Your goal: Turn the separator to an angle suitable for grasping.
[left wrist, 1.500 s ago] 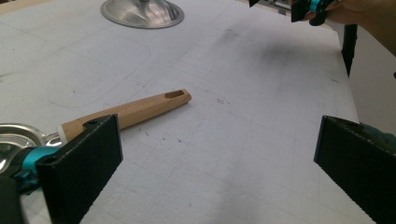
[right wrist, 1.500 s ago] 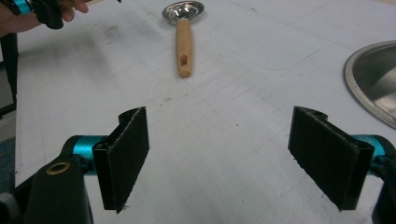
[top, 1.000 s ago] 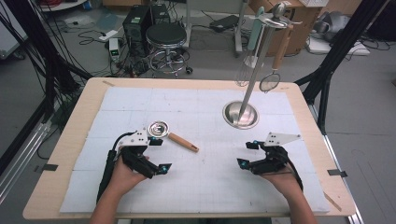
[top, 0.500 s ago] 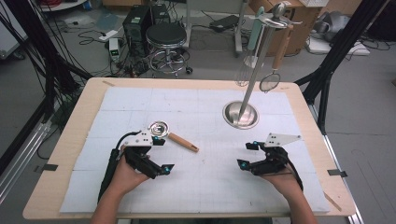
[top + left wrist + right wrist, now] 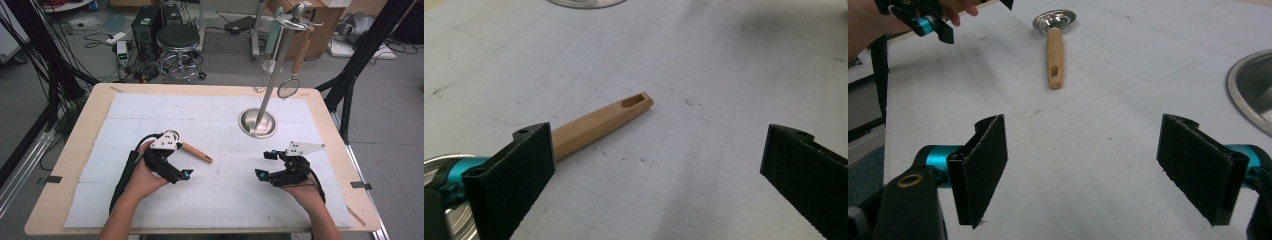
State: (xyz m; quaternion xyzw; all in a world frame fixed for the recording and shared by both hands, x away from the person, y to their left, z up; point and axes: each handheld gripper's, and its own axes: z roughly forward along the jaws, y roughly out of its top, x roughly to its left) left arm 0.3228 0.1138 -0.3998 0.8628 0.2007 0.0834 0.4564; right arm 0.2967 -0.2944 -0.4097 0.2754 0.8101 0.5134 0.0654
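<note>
Strainer handle [image 5: 599,120]: lies flat on the mat; I center it first
Left gripper [image 5: 172,172]: jaws wide, empty; I lower, then close
Right gripper [image 5: 267,167]: wide, idle

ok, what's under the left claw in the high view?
The left claw covers the metal bowl of the wooden-handled strainer; its handle sticks out to the right on the white mat. Whether claw and bowl touch can't be told.

A metal utensil stand [image 5: 265,95] rises from a round steel base [image 5: 257,123] on the white mat [image 5: 220,200]. A whisk [image 5: 260,82] and a small strainer [image 5: 288,88] hang from it. Behind the table [image 5: 75,150] stands a black stool [image 5: 177,37].
</note>
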